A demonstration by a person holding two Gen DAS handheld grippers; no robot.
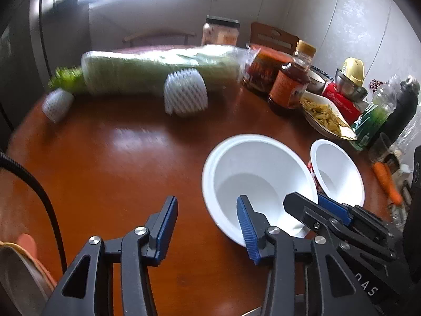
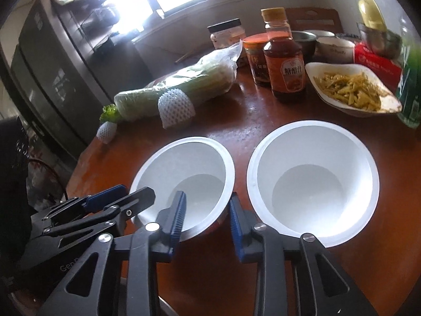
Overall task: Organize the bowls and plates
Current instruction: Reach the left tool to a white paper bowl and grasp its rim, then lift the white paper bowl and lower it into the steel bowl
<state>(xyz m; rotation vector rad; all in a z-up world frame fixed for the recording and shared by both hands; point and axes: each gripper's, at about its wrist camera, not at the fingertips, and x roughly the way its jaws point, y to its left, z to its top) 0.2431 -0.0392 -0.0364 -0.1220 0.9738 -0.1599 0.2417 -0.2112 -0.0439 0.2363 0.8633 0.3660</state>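
The right tongs (image 2: 207, 197) pinch the bowl (image 2: 168, 163) at its rim, 5 o'clock, one finger inside. The left tongs (image 1: 207, 200) straddle the rim at 8 o'clock, part open. A second bowl (image 2: 313, 155) sits at 3 o'clock. Both look light, thin and slick, so grip the rim gently.
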